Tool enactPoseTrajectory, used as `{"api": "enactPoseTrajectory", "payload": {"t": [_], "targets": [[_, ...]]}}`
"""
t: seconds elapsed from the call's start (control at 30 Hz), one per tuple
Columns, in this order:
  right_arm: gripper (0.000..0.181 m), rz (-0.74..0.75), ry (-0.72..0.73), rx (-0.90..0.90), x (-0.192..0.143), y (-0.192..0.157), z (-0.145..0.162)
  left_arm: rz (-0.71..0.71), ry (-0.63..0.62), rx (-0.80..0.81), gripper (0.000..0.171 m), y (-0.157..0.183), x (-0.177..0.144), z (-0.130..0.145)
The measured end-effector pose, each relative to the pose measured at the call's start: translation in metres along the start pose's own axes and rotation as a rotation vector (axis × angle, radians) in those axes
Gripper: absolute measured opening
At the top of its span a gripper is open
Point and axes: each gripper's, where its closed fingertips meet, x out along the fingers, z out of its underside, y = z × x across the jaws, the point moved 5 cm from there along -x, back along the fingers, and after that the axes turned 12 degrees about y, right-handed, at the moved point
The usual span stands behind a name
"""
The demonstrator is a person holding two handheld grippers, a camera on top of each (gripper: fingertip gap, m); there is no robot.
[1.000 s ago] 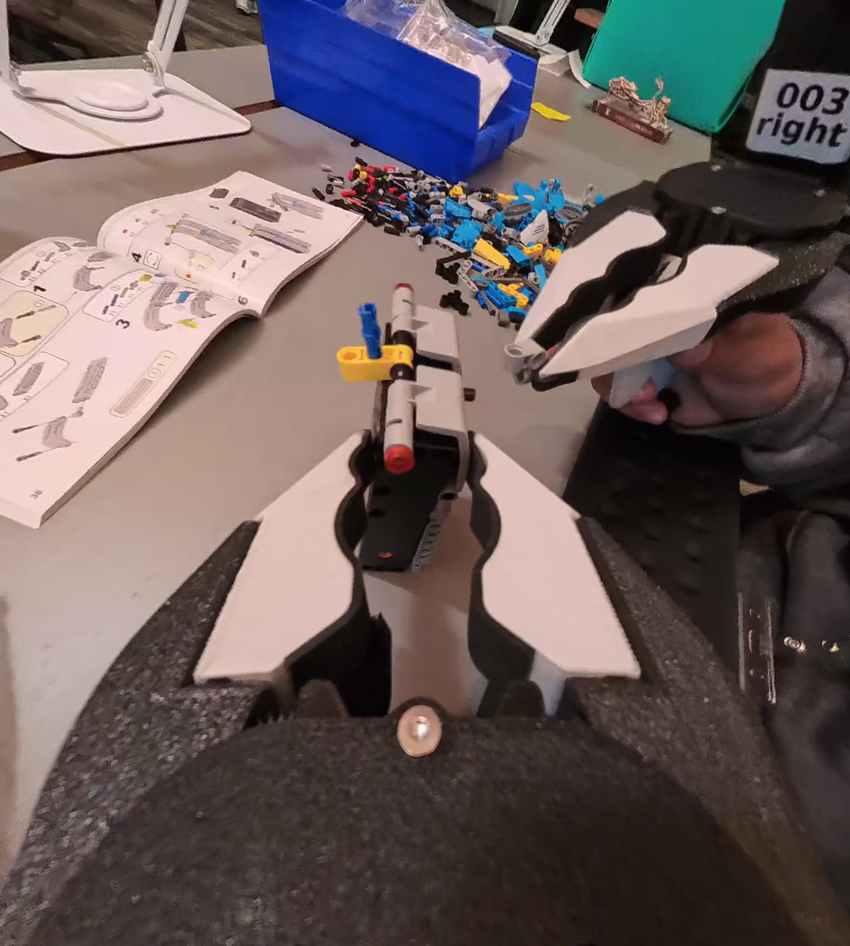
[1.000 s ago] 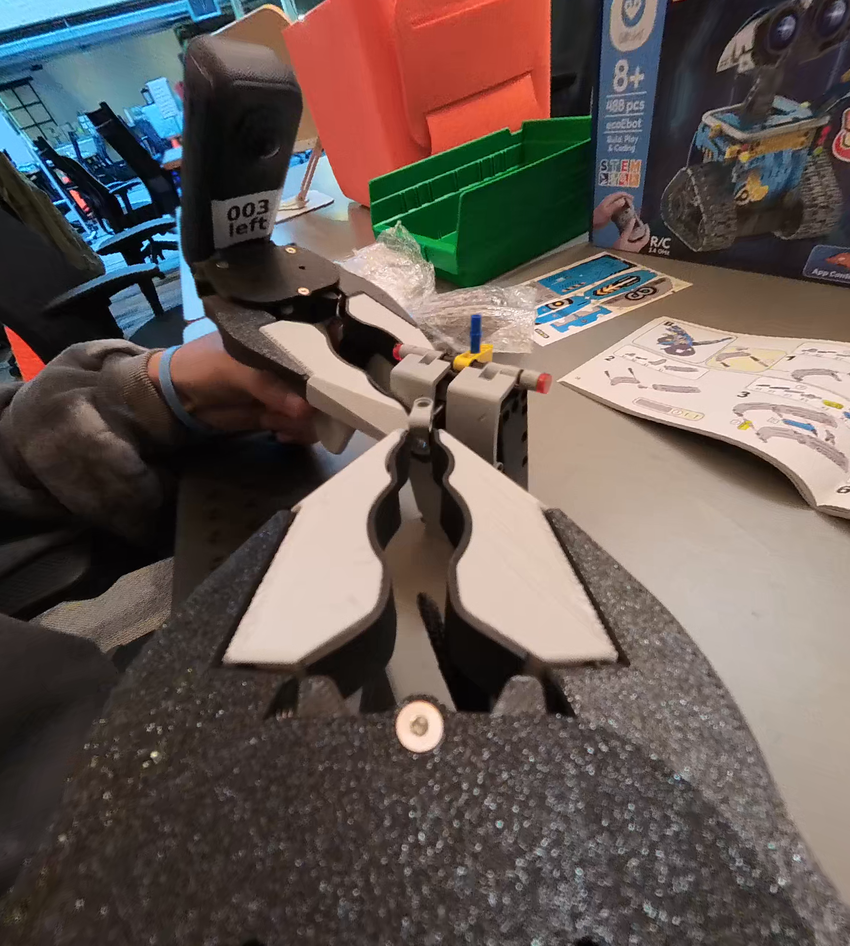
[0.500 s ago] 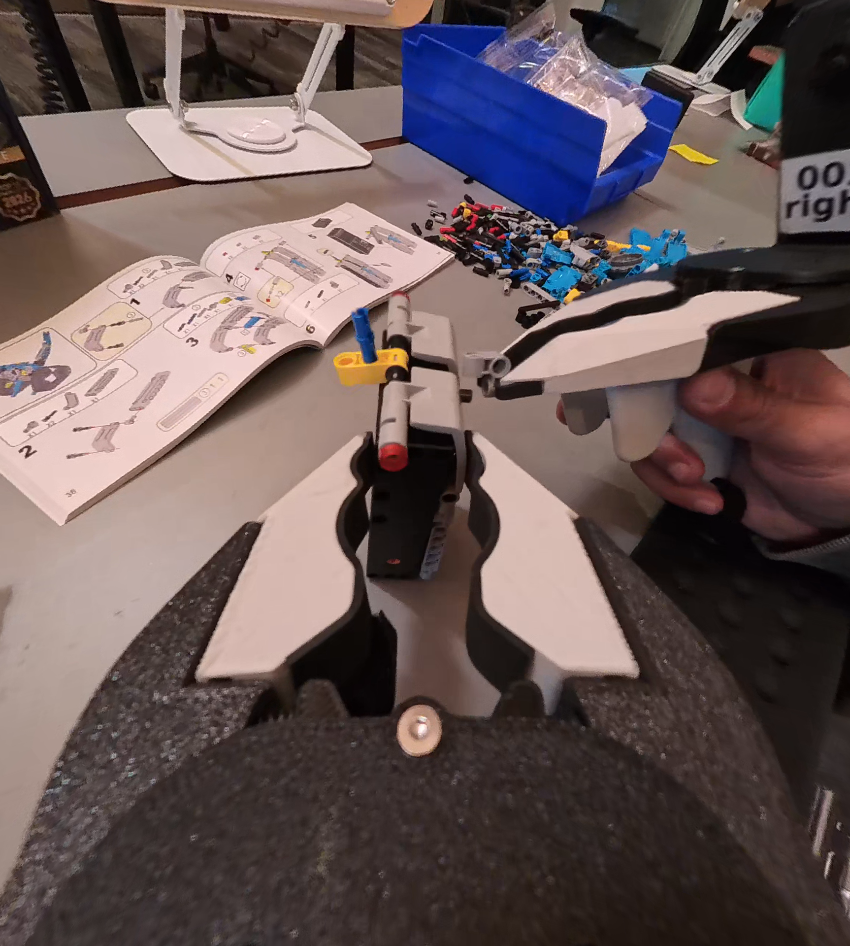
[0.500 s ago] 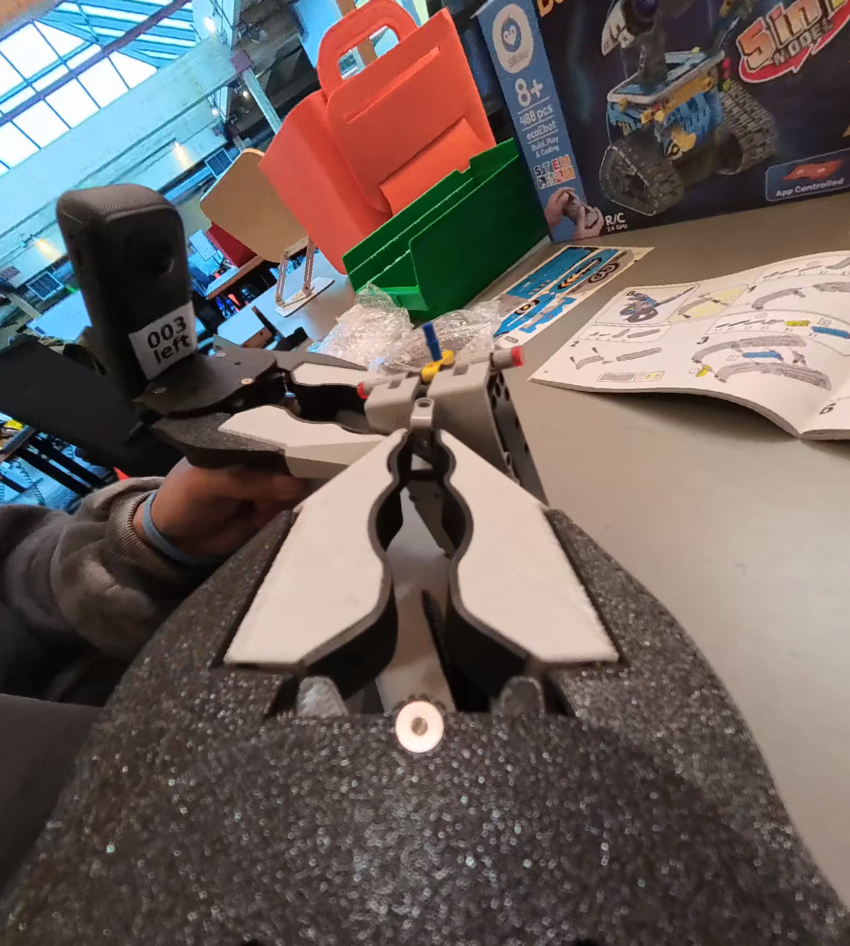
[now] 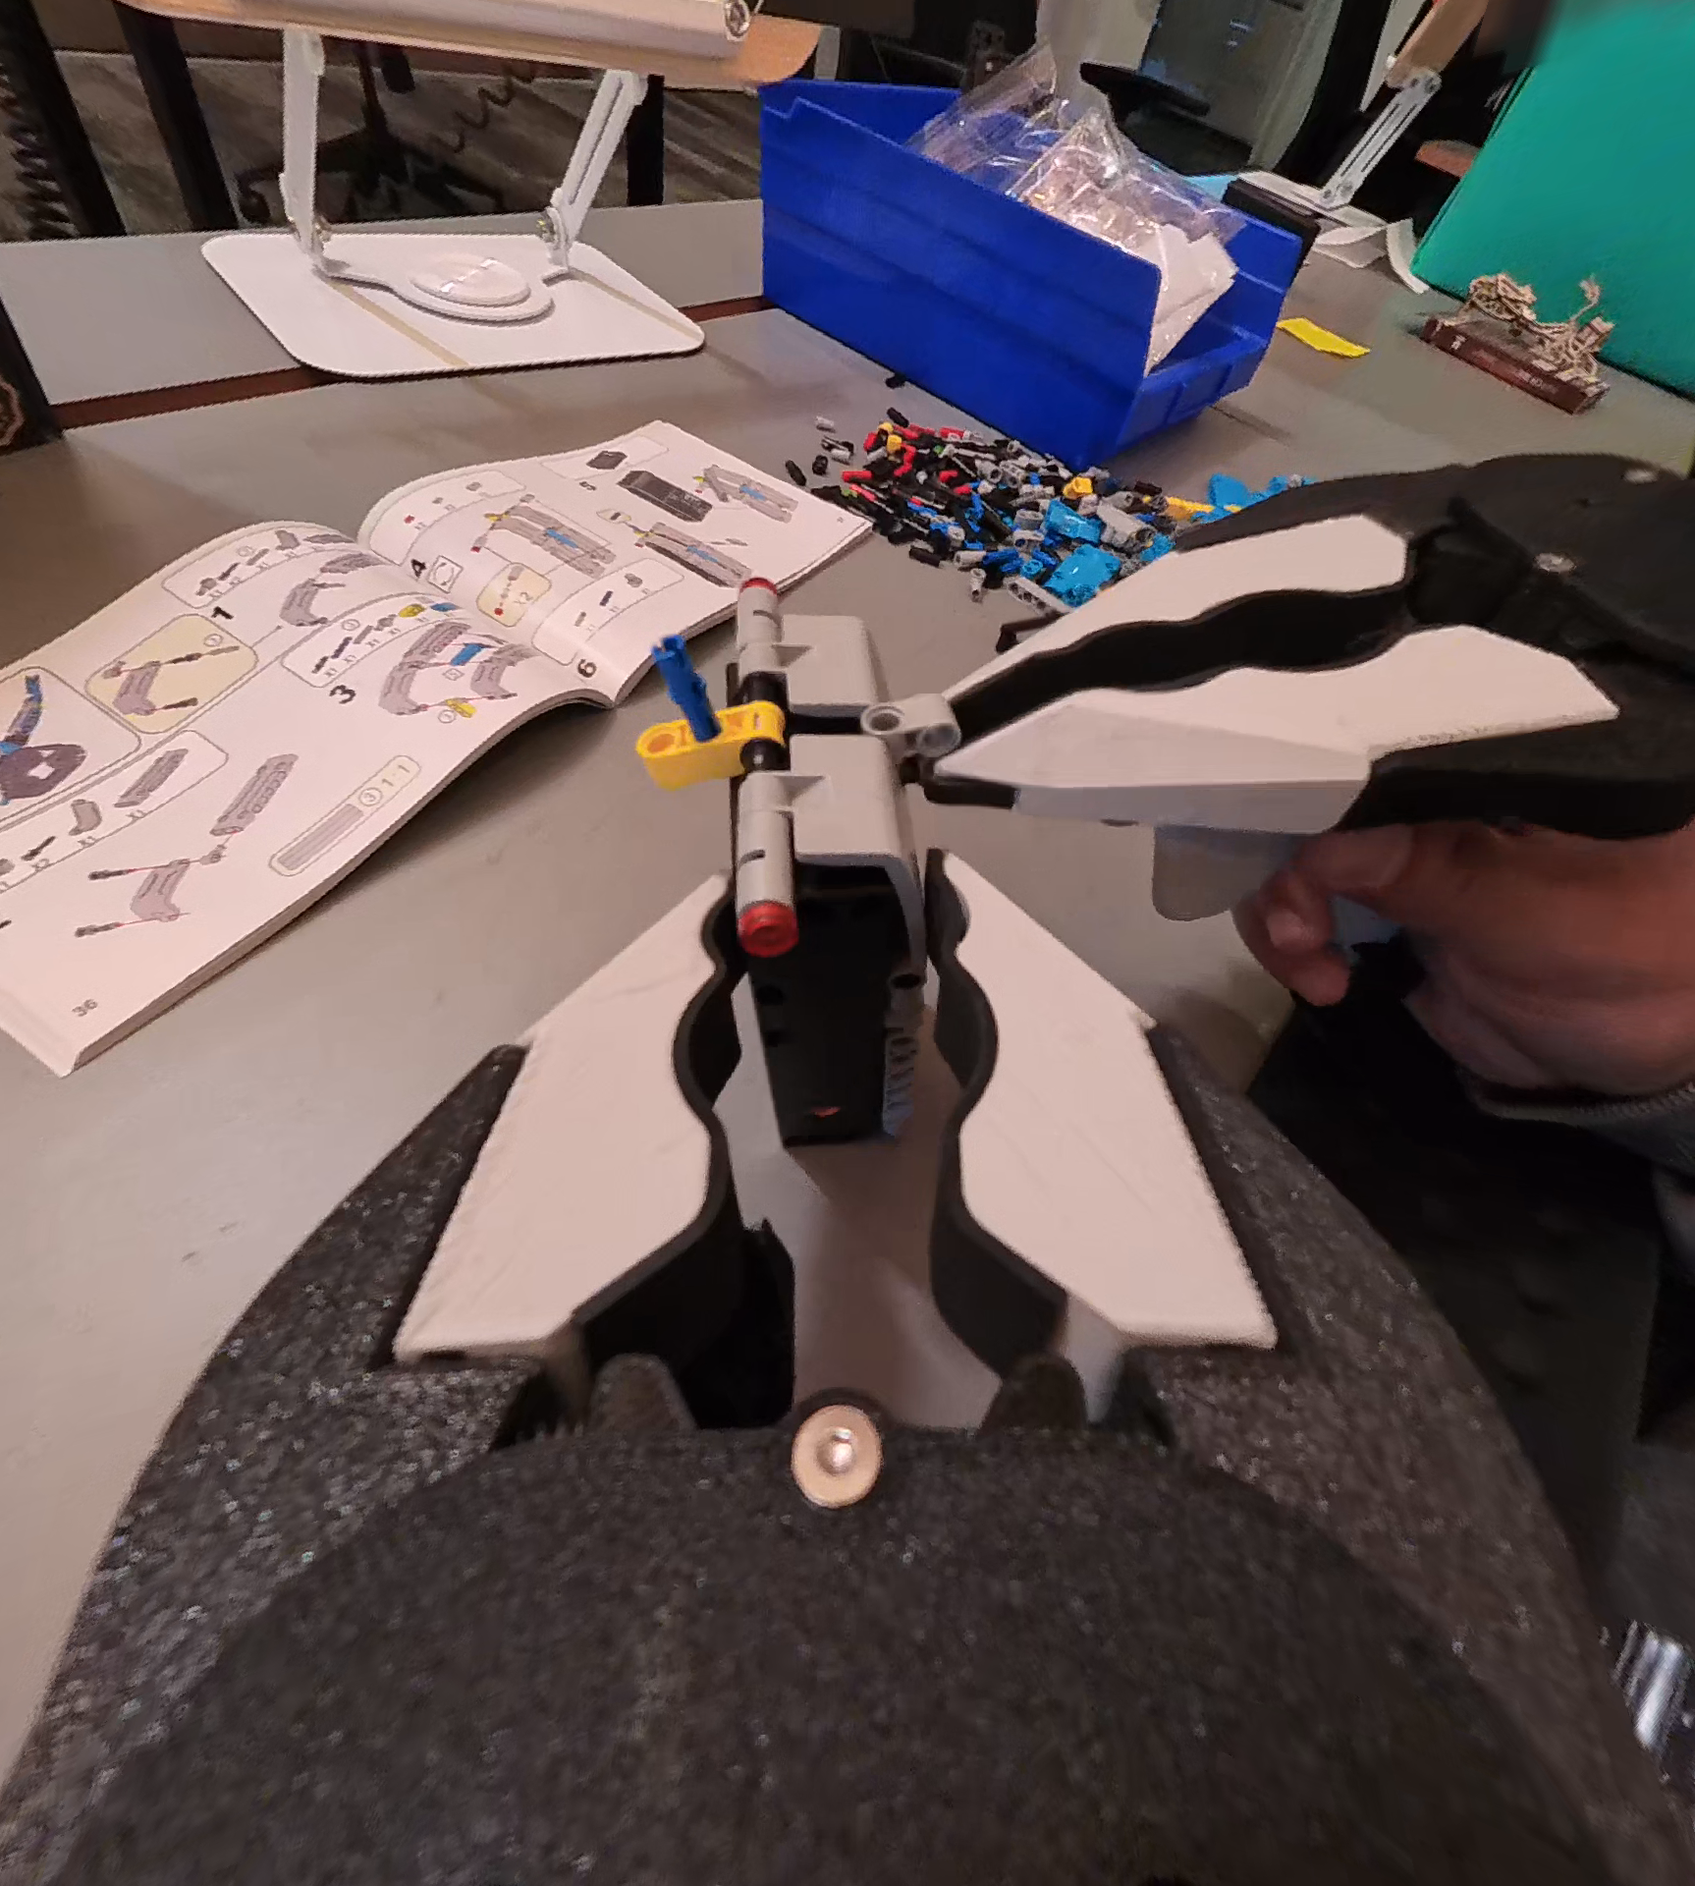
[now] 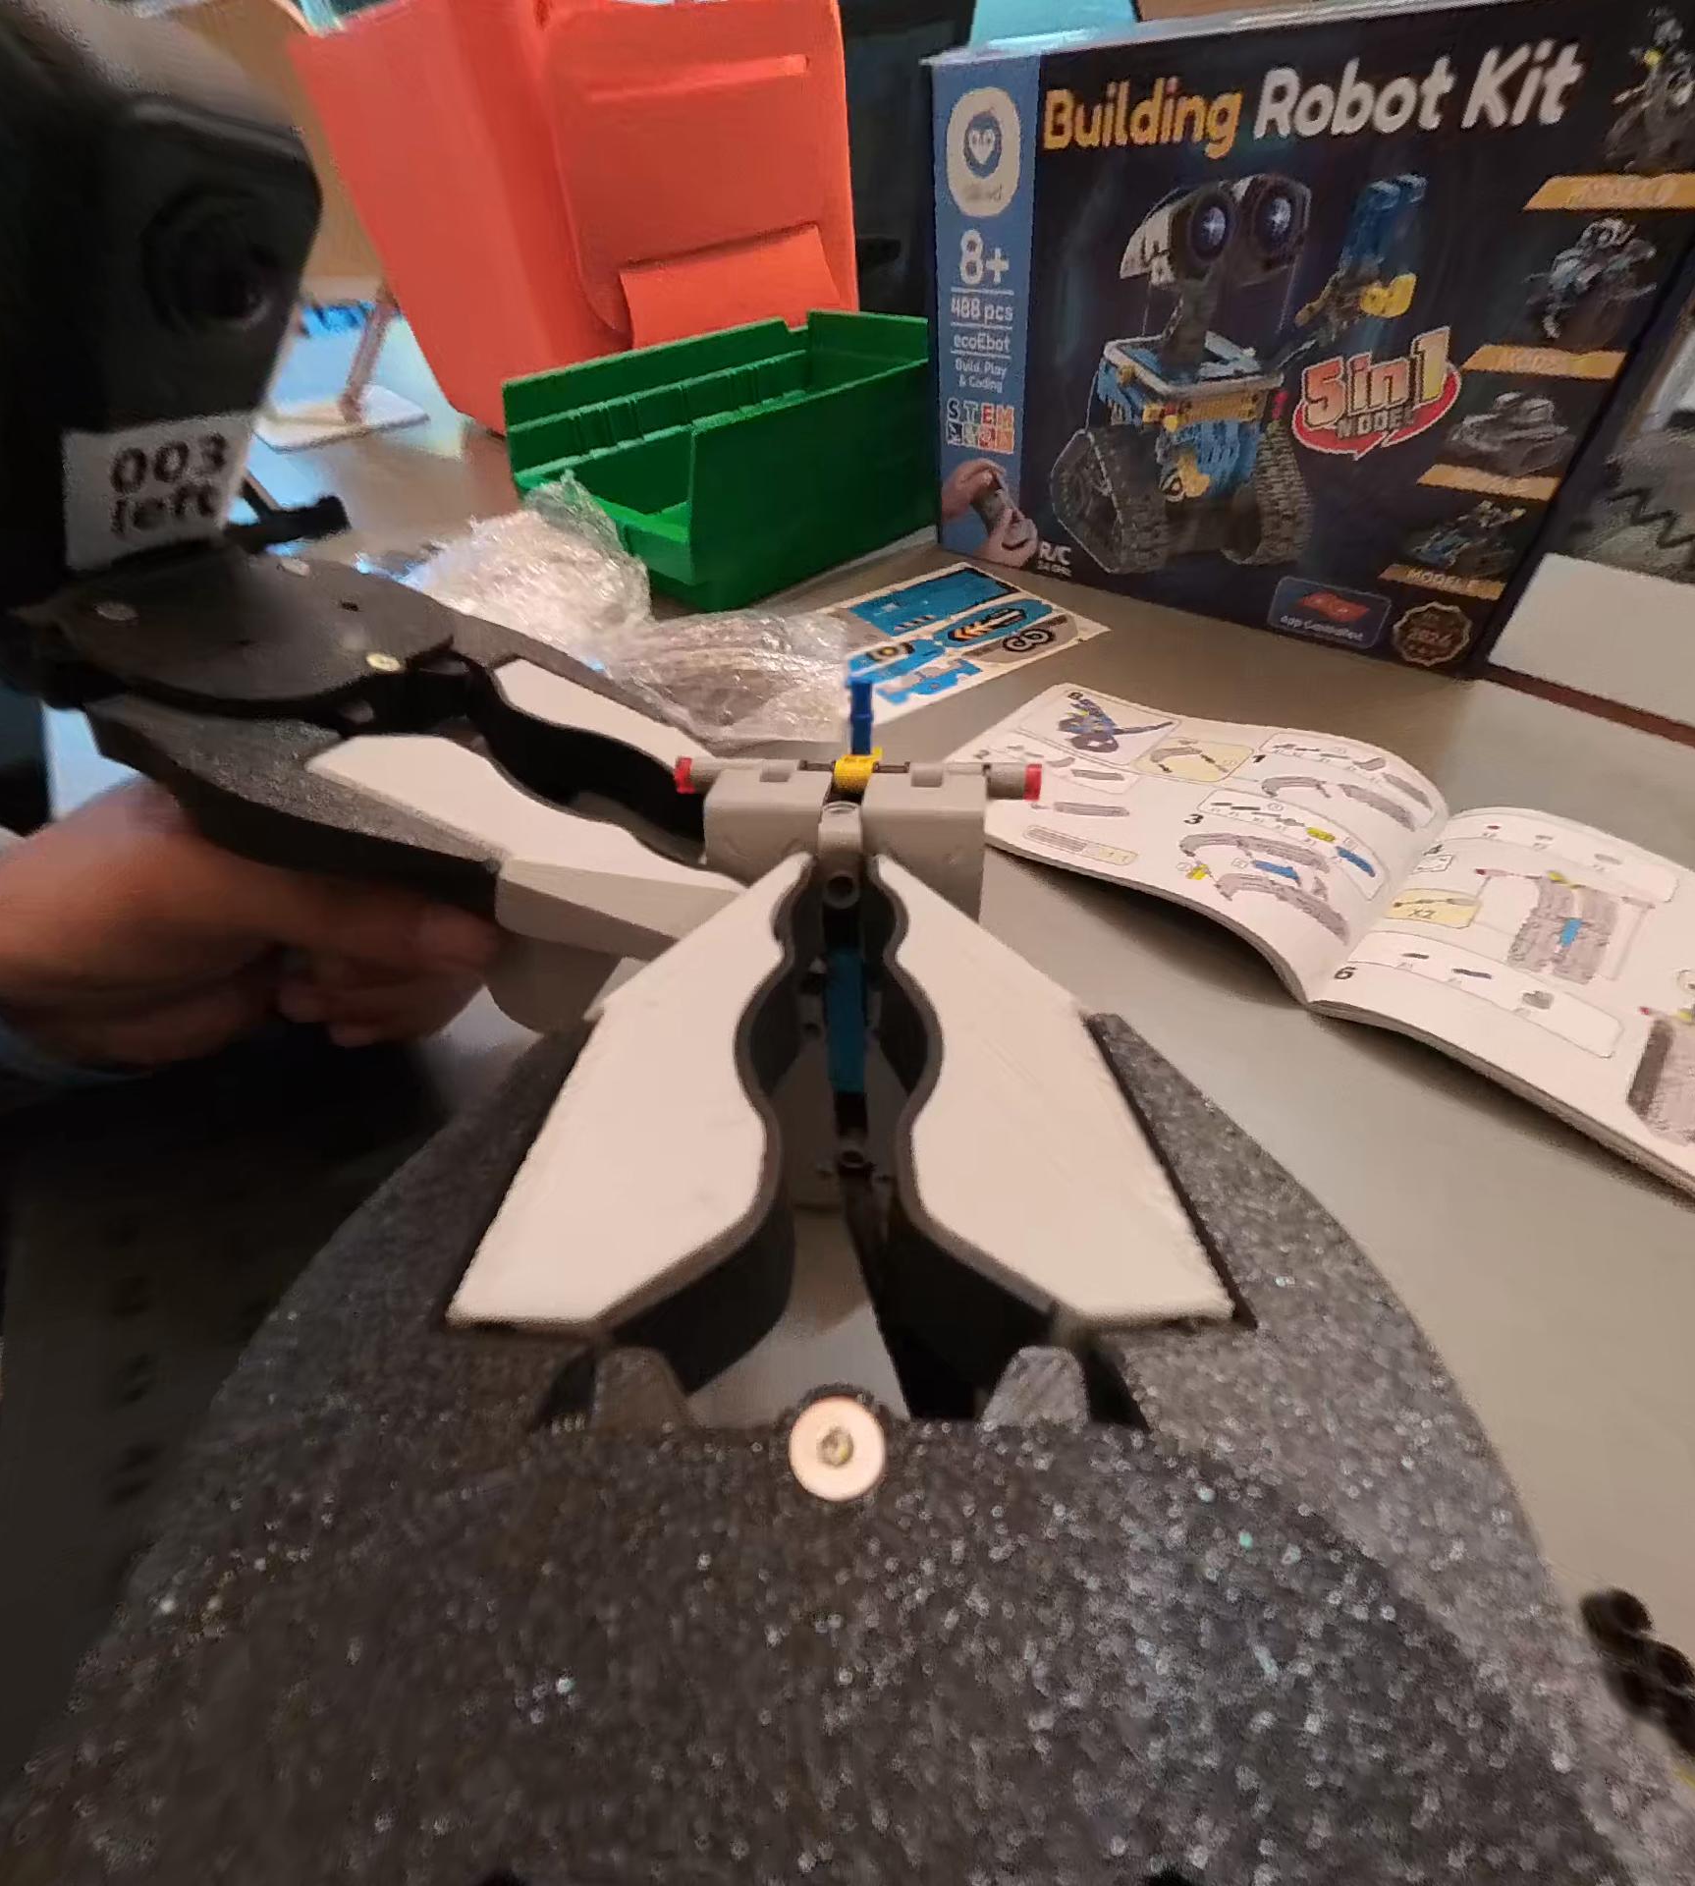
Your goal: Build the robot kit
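My left gripper (image 5: 828, 908) is shut on a grey and black block assembly (image 5: 823, 806) and holds it above the grey table (image 5: 364, 1072). An axle with red ends (image 5: 760, 755) runs along its top, carrying a yellow connector (image 5: 706, 740) with a blue pin (image 5: 685, 689). My right gripper (image 6: 838, 867) is shut on a thin grey and blue piece (image 6: 838, 919). The piece's grey end (image 5: 910, 720) sits at the gap between the assembly's two grey blocks. The right gripper (image 5: 935, 740) comes in from the right. In the right wrist view the left gripper (image 6: 706, 832) and the assembly (image 6: 915, 827) show.
An open instruction booklet (image 5: 313, 694) lies left of the assembly. It also shows in the right wrist view (image 6: 1435, 919). A pile of small parts (image 5: 1007, 500) and a blue bin (image 5: 976, 276) lie beyond. A green bin (image 6: 752, 459), plastic bags (image 6: 619, 612) and a kit box (image 6: 1333, 337) stand behind.
The right gripper has moved in from the right with its grey piece, which now meets the side of the assembly. The left gripper keeps its hold.
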Motion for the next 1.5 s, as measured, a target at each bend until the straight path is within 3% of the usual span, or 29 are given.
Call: {"api": "enactPoseTrajectory", "payload": {"t": [0.17,0.37,0.6,0.83,0.97,1.07,1.17,1.23,1.27,1.5], "targets": [[0.006,0.006,-0.024,0.012,0.003,0.001,-0.001,0.003,0.000,-0.034,0.033,-0.003,0.001,-0.001],[0.006,0.013,-0.225,-0.043,0.030,0.008,-0.009,-0.006,0.022,-0.242,0.032,-0.024,0.003,-0.003],[0.005,-0.003,-0.196,-0.061,0.041,0.008,-0.008,-0.011,0.042,-0.234,0.032,-0.032,0.001,-0.004],[0.007,-0.052,-0.240,-0.034,0.056,0.011,-0.003,0.028,0.063,-0.499,0.033,-0.050,-0.001,0.002],[0.018,-0.083,-0.257,-0.003,0.061,0.012,-0.002,0.033,0.068,-0.558,0.033,-0.055,-0.003,0.004],[0.032,-0.128,-0.190,0.023,0.056,0.016,-0.015,0.043,0.069,-0.576,0.033,-0.056,-0.005,0.005],[0.054,-0.311,-0.054,0.147,0.044,0.027,-0.041,0.124,0.071,-0.523,0.032,-0.047,-0.007,0.000],[0.074,-0.525,-0.097,0.332,0.035,0.036,-0.036,0.217,0.076,-0.461,0.033,-0.032,-0.010,-0.005],[0.095,-0.549,-0.155,0.388,0.034,0.044,-0.026,0.234,0.062,-0.426,0.033,-0.028,-0.009,-0.005],[0.084,-0.724,-0.231,0.489,0.028,0.028,0.016,0.288,-0.003,-0.313,0.033,-0.011,-0.004,0.000]]}}
